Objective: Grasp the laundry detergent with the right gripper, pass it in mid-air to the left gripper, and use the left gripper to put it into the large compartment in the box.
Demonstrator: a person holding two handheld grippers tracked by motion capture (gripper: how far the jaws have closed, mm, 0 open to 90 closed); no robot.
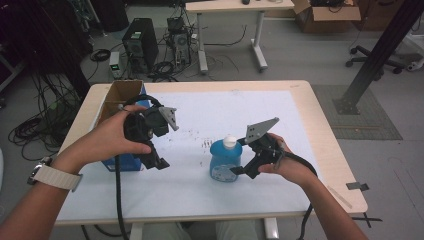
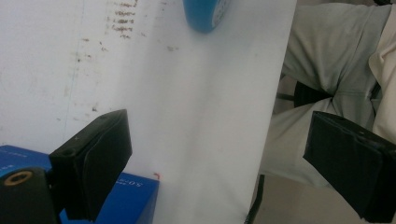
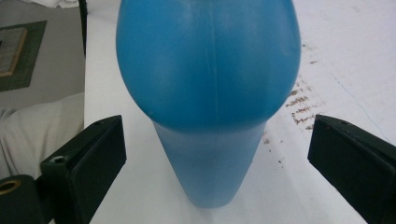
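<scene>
Upright, blue bottle (image 1: 225, 161), white cap, seemingly translucent.

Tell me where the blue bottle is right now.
In the high view, the blue bottle stands on the white mat right of centre, beside the open right gripper.

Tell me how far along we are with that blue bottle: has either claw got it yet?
Not yet. Done: the blue bottle stands upright on the white mat, and the right claw is lined up with its jaws open either side of the bottle, not touching. In hand: nothing. The left claw is open near the blue box. Left: closing on the bottle and lifting.
</scene>
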